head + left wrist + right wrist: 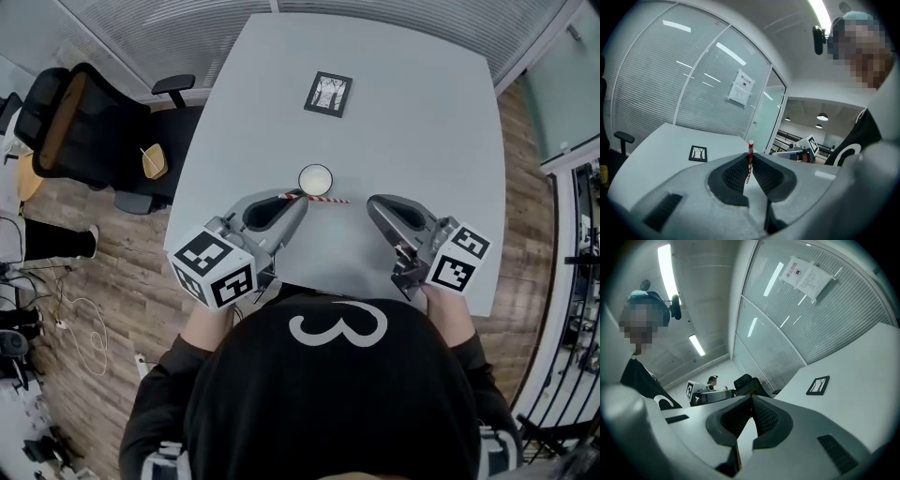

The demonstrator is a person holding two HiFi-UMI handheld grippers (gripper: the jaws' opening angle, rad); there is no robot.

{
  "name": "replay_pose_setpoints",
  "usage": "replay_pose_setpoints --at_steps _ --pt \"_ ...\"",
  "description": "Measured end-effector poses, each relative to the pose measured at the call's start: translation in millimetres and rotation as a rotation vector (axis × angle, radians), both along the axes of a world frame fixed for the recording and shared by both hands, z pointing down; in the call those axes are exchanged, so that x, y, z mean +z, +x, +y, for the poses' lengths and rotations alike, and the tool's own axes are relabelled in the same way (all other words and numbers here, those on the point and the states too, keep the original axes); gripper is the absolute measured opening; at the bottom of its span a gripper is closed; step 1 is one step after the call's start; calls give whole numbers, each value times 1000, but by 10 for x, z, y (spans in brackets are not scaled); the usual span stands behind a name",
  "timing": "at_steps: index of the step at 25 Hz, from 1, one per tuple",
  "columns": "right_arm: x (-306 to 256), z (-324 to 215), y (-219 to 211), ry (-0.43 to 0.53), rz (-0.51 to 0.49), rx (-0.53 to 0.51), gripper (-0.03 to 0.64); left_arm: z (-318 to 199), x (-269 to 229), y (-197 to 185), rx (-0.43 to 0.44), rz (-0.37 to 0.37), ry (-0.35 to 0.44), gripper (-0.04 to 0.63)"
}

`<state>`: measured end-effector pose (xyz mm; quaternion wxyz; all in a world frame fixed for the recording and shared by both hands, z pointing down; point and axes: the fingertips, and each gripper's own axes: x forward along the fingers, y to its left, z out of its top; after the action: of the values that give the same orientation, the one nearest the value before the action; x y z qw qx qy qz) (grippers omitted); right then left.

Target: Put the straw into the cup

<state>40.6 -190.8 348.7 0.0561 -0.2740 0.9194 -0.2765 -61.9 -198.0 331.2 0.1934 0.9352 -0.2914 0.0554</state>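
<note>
A red-and-white striped straw (323, 199) lies level just in front of the white cup (315, 179), which stands upright on the grey table (412, 122). My left gripper (296, 199) is shut on the straw's left end. In the left gripper view the straw (750, 147) sticks out past the pinching jaws of that gripper (749, 158). My right gripper (374, 204) hovers to the right of the straw's free end, with its jaws closed on nothing. In its own view the right gripper (751, 399) shows its tips meeting. The cup is out of sight in both gripper views.
A small black-framed picture (328, 94) lies flat on the table beyond the cup; the same frame appears in the left gripper view (698, 153) and in the right one (818, 385). A black office chair (84, 122) stands off the table's left edge. Blinds line the glass wall behind.
</note>
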Motion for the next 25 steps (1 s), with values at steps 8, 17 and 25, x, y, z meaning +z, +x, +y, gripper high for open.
replay_pose_setpoints --at_steps 8,17,25 --pt "180 -233 -149 -44 11 35 14 -342 218 -162 29 -13 -42 35" --pt "398 -419 -220 -105 28 67 14 -648 394 -255 50 -33 -61 35" --pt "540 -533 -262 -131 25 107 14 -801 616 -319 74 -48 -97 35"
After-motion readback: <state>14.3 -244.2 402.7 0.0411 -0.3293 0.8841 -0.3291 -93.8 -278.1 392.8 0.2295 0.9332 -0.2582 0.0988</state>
